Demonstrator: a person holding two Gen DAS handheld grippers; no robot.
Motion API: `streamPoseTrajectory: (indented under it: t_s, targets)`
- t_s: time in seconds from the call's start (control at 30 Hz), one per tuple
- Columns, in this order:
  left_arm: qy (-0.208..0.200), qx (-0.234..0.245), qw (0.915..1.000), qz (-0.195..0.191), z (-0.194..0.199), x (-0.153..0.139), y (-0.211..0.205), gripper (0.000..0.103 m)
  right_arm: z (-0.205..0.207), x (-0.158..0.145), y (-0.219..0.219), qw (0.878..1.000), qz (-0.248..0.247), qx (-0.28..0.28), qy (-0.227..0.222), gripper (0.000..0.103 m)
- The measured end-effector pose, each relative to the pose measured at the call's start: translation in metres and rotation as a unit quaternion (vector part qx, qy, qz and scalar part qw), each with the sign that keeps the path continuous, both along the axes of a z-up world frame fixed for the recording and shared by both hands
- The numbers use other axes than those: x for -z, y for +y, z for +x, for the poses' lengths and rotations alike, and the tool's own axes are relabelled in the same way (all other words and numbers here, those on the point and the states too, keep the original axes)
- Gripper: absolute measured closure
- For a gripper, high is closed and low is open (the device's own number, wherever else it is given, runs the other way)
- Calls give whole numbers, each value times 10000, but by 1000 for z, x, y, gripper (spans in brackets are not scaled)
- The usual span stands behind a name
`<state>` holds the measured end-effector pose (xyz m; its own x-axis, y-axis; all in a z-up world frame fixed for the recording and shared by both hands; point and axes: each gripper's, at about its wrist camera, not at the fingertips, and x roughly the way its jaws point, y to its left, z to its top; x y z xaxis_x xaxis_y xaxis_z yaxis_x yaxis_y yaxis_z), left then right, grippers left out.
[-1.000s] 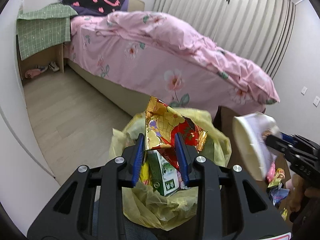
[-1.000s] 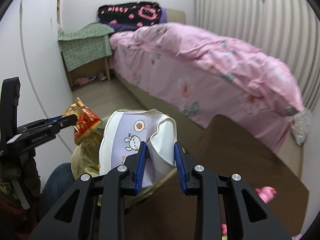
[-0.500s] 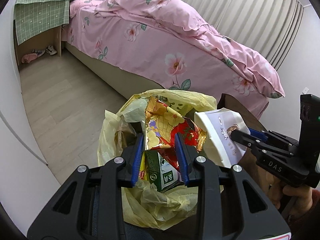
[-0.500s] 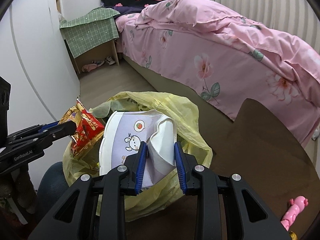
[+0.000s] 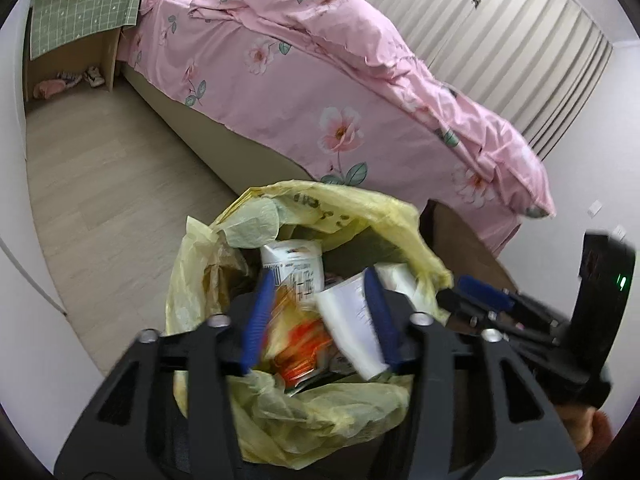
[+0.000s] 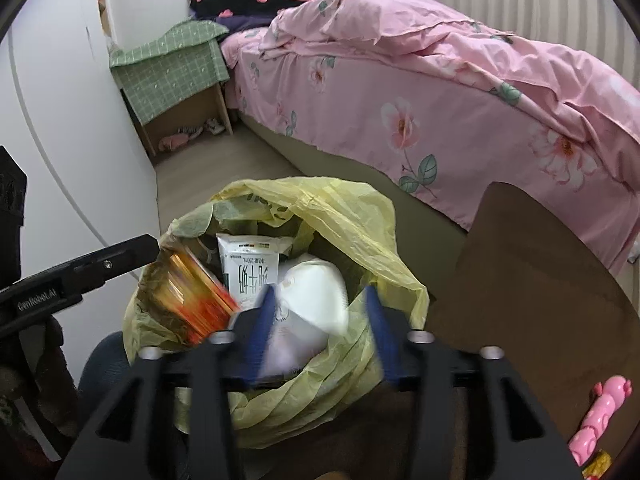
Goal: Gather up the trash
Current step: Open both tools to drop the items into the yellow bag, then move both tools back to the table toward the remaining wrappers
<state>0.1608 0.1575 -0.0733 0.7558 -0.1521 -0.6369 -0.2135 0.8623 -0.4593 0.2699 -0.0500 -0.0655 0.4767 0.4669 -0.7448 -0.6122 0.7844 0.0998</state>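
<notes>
Over the yellow trash bag [image 6: 344, 220], both tongs, left [image 5: 320, 320] and right [image 6: 320, 320], spread wide, red-gold wrapper [image 6: 192, 296] and white packet [image 6: 316, 300] dropping inside; release step, next fetching remaining litter from the bench [image 6: 532, 280]

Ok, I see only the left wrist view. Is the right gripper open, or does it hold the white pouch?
Observer: The right gripper is open. The white pouch sits in the mouth of the yellow bag, between the fingers but not held.
Operator: Is there anything on the table beside the bag?
Observer: Yes, a pink toy lies on the brown table, toward its right side.
</notes>
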Motion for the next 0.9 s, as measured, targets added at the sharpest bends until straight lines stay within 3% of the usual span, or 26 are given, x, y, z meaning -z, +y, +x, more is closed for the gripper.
streamPoseTrajectory:
  t_s: [0.27,0.53,0.63,0.73,0.9]
  targets:
    - [-216,58,9994,261,-11,-19,-15,49,-23,-25,-45,9992,107,367,-141,55]
    - [-275,975,9935,516,-23,-31,-76,48,-90,-66,-147,9922,314,1035,-613,55]
    - [-356,1758,9818,632,-29,-34,-115,47,-120,-70,-195,9860,288,1463,-748,55]
    - [-411,2662,9609,639,-35,-34,-158,47,-148,-63,-238,9776,102,1944,-805,55]
    - [-268,3545,9324,660,-39,-28,-214,47,-194,-36,-286,9703,211,2375,-415,55]
